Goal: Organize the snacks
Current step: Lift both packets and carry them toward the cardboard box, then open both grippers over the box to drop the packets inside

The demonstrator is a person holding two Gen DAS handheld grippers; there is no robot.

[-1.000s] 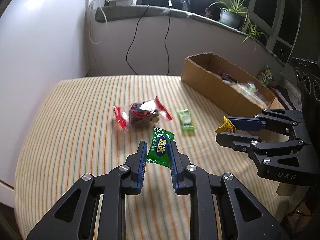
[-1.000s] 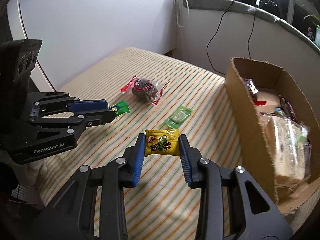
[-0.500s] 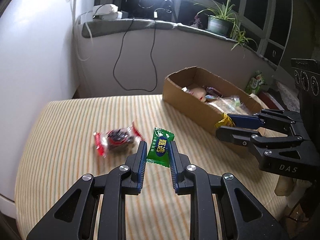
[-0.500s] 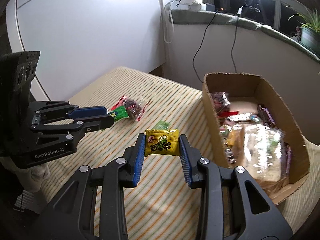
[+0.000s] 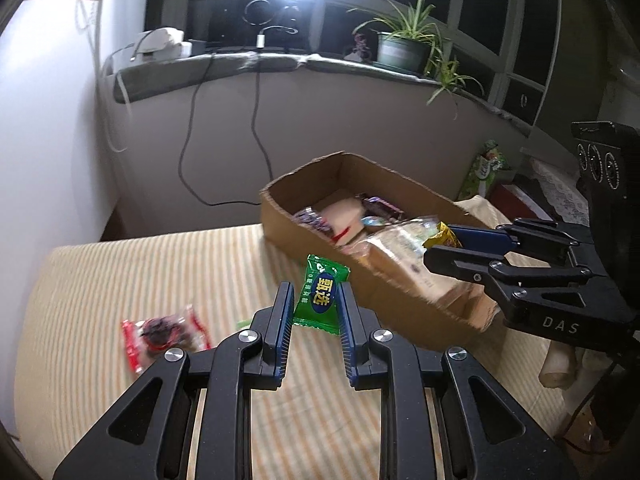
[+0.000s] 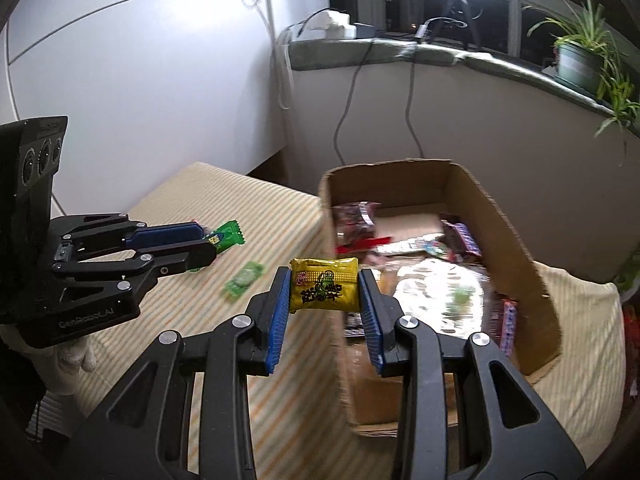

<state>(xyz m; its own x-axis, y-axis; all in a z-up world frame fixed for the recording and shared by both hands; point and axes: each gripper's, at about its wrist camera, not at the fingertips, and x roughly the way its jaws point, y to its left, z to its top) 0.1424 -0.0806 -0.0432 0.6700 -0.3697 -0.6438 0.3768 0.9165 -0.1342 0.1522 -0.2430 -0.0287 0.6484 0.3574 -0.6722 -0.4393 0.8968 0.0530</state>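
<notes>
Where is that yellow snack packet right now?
The yellow packet is pinched in the right gripper, held up at the near edge of the cardboard box.

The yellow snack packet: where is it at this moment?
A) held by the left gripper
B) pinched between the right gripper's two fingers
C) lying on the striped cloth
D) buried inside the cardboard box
B: the right wrist view shows the yellow snack packet clamped in the right gripper, off the cloth beside the cardboard box, while the left gripper holds a green candy instead.
</notes>
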